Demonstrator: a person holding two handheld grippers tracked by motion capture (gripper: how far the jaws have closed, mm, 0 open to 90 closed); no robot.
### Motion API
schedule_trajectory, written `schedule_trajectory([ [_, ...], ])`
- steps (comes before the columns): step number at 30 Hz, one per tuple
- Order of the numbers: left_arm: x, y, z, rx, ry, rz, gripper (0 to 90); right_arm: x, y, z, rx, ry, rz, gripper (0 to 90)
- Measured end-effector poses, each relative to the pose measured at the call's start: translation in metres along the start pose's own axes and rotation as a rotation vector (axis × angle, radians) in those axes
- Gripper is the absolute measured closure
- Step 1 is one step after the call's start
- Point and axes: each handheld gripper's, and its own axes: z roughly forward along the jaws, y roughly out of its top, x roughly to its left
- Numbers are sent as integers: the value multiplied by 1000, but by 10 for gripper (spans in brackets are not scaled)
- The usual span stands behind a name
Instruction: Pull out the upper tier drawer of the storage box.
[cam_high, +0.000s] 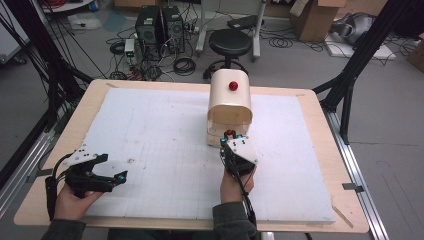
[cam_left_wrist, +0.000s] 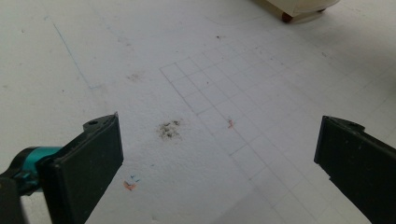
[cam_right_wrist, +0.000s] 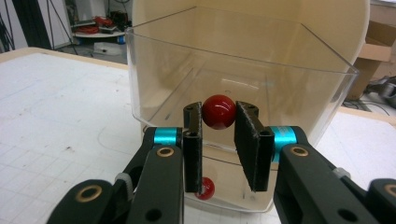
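The right gripper (cam_right_wrist: 218, 135) has its two black jaws drawn close on either side of a red knob (cam_right_wrist: 218, 111) fixed to the clear front panel (cam_right_wrist: 243, 70) of a cream bread box (cam_high: 229, 107); the pads sit against or just off the knob's sides, and whether they truly press it cannot be told. Below the jaws a second small red ball (cam_right_wrist: 206, 187) shows at the box's foot. Behind the clear panel the cream shell curves up and over, and the inside looks bare. On top of the shell, beyond the gripper, sits another red knob (cam_high: 233, 85). The box itself blocks the way straight ahead of this gripper; to either side of it the white gridded foam board (cam_high: 165, 130) lies open out to the wooden table edge (cam_high: 75, 125). The left gripper (cam_high: 112, 167) hovers well apart from the box, its jaws spread wide with nothing between them, over board marked by a dark smudge (cam_left_wrist: 169, 129).
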Motion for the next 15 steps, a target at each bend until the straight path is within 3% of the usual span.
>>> schedule_trajectory([
  [15,-1,1,1,1,0,3,17,-2,-2,-11,2,28,5,731],
])
